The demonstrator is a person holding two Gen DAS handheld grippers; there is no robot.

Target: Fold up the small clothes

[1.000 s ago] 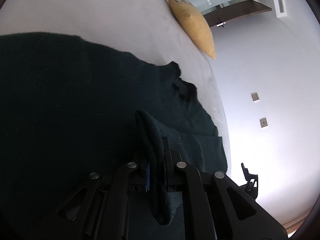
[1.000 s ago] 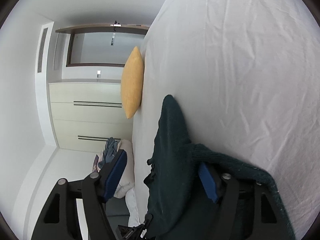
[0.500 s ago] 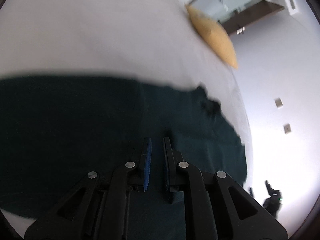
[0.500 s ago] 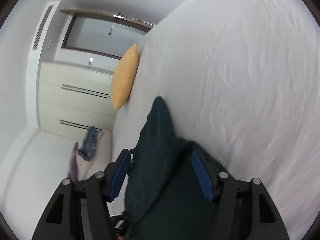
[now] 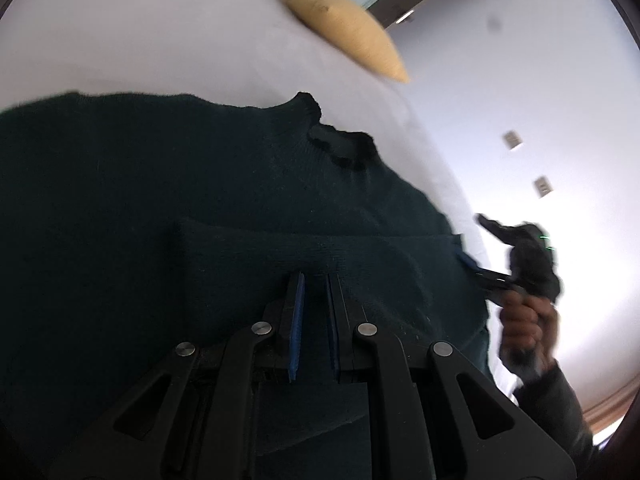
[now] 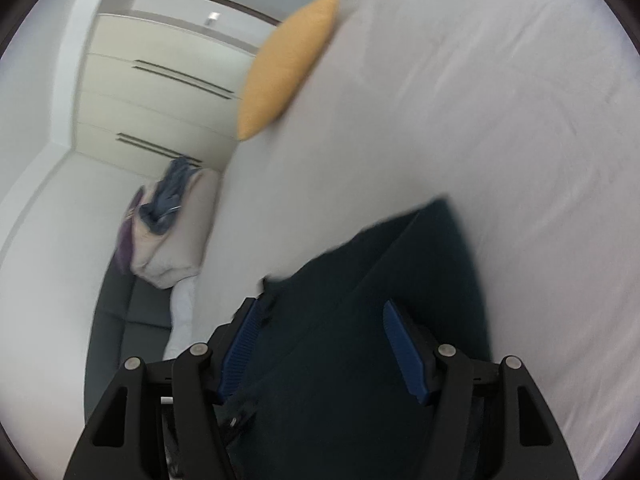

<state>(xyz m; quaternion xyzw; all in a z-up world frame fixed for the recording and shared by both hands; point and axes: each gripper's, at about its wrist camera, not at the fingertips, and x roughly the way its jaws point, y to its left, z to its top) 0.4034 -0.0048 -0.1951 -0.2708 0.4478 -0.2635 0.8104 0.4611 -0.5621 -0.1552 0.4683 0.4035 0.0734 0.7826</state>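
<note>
A dark green knit sweater point(image 5: 200, 184) lies flat on the white bed point(image 5: 140, 32), collar toward the pillow, with a sleeve folded across its body. My left gripper point(image 5: 314, 280) hovers just over the folded sleeve, jaws a narrow gap apart and empty. My right gripper point(image 6: 320, 312) is wide open above the sweater's edge point(image 6: 380, 280), holding nothing. It also shows in the left wrist view point(image 5: 480, 272), held by a hand at the sweater's right side.
A yellow pillow point(image 5: 348, 28) lies at the head of the bed, also in the right wrist view point(image 6: 288, 64). A pile of clothes point(image 6: 164, 208) sits on a dark sofa point(image 6: 120, 320) beside the bed. Wardrobe doors point(image 6: 140, 92) stand behind.
My left gripper let go of the sleeve fold it pinched; the sleeve now lies flat across the sweater. My right gripper dropped the cloth draped over its finger and pulled back, still open.
</note>
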